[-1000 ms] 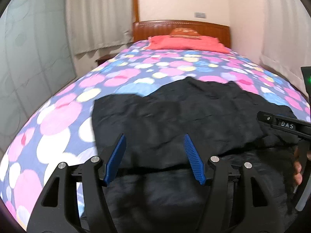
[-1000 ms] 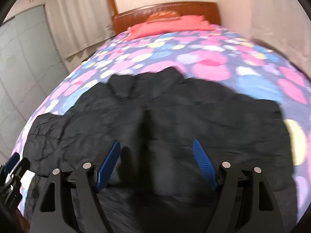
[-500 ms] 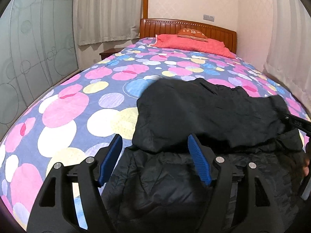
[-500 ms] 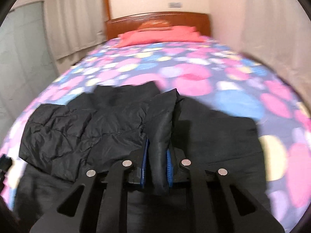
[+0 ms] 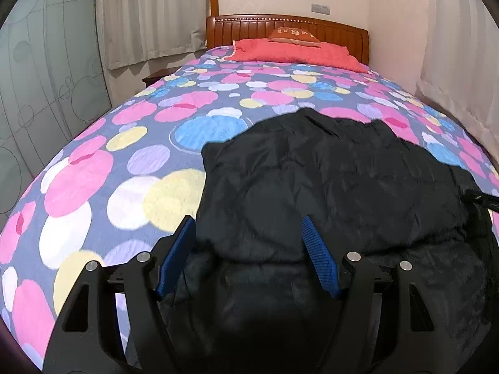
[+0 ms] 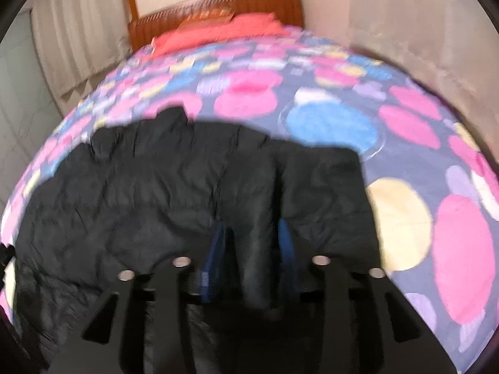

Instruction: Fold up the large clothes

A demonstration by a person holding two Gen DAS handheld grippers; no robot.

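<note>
On the near half of the bed lies the black puffer jacket [image 5: 327, 187], partly folded, with an upper layer doubled over a lower one that spreads toward the foot of the bed; in the right wrist view the same jacket [image 6: 140, 193] fills the near middle of the blurred frame. The right claw [image 6: 249, 258] is clamped on a raised ridge of the jacket's fabric, its blue pads pressed against either side of the fold. The left claw [image 5: 248, 255] hangs just over the jacket's near left edge with its blue fingers [image 5: 318, 255] spread wide and nothing between them; whether they touch the cloth cannot be told. A bit of the other claw's black body shows at the far right of the left wrist view. Under the jacket is a bedspread [image 5: 124, 155] printed with pink, blue, yellow and white circles. At the head of the bed a red pillow [image 5: 293, 54] rests against the wooden headboard [image 5: 249, 28], with a smaller orange cushion [image 5: 294, 34] on top. Pale curtains [image 5: 146, 15] hang on the left wall, beside a frosted glass panel [image 5: 46, 78].
</note>
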